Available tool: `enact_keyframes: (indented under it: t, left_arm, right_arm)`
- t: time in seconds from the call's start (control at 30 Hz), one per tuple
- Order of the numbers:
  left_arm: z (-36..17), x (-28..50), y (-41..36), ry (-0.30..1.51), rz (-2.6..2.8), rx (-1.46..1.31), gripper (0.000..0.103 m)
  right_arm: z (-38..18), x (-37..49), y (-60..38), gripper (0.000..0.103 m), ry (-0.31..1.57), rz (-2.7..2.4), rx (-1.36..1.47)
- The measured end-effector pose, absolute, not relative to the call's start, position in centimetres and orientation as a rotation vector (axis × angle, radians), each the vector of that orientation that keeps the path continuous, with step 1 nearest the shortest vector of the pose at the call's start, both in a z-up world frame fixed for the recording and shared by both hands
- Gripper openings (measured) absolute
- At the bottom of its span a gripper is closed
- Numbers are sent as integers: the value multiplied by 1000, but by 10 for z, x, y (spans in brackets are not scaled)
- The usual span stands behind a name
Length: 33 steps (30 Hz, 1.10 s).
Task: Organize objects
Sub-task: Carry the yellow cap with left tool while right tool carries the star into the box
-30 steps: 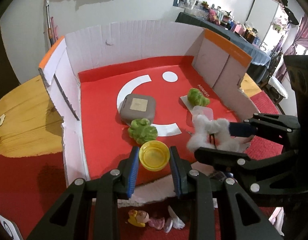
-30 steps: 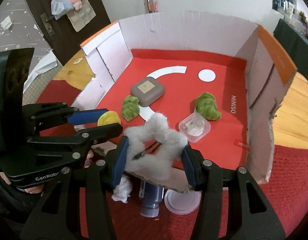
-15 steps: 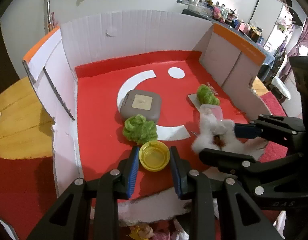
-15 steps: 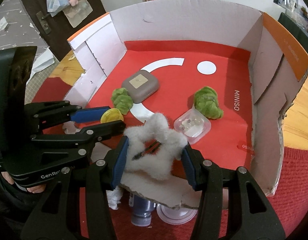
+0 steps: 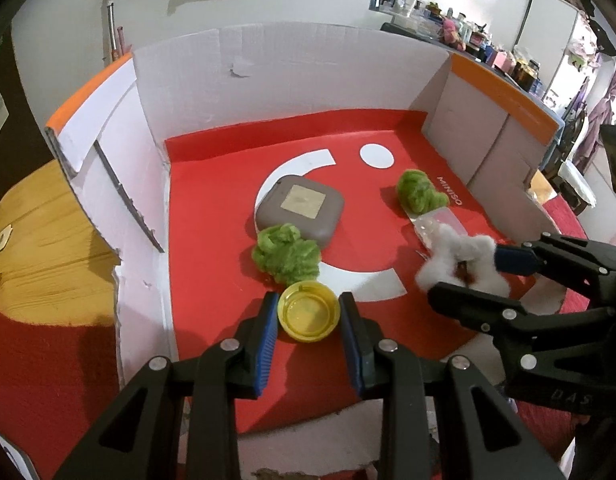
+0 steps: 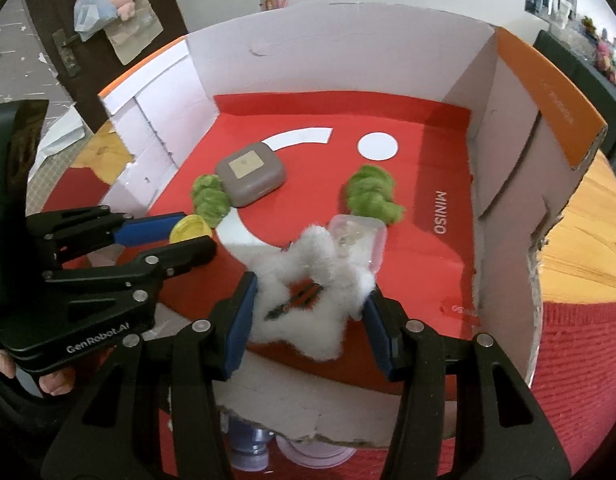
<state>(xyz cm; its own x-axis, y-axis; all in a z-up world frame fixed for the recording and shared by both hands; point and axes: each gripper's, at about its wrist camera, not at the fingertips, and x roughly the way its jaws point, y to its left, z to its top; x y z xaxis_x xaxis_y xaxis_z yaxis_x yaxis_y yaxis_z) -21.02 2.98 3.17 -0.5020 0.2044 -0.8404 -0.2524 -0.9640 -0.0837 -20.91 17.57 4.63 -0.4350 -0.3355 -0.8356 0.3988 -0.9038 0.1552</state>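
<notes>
The cardboard box point(image 5: 268, 64), red-floored, holds a grey square case point(image 5: 300, 210) and two green fluffy tufts point(image 5: 286, 254) point(image 5: 420, 192). The right gripper point(image 6: 308, 300) pinches a white fluffy star point(image 6: 308, 280) over the box's near edge. The left gripper point(image 5: 308, 316) pinches a yellow cap point(image 5: 308, 312) above the red floor, just beside the nearer tuft.

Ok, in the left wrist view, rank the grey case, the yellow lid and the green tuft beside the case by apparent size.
1. Grey case, largest.
2-3. Green tuft and yellow lid look alike; the lid sits nearer the camera, so unranked.
</notes>
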Motion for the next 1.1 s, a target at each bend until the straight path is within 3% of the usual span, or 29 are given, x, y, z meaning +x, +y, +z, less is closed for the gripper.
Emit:
enact_keyframes:
  t: [1.1]
  left_arm:
    - [32, -210, 30, 74, 2531, -1384, 32]
  right_arm:
    - [45, -211, 175, 51, 48, -2373, 1310]
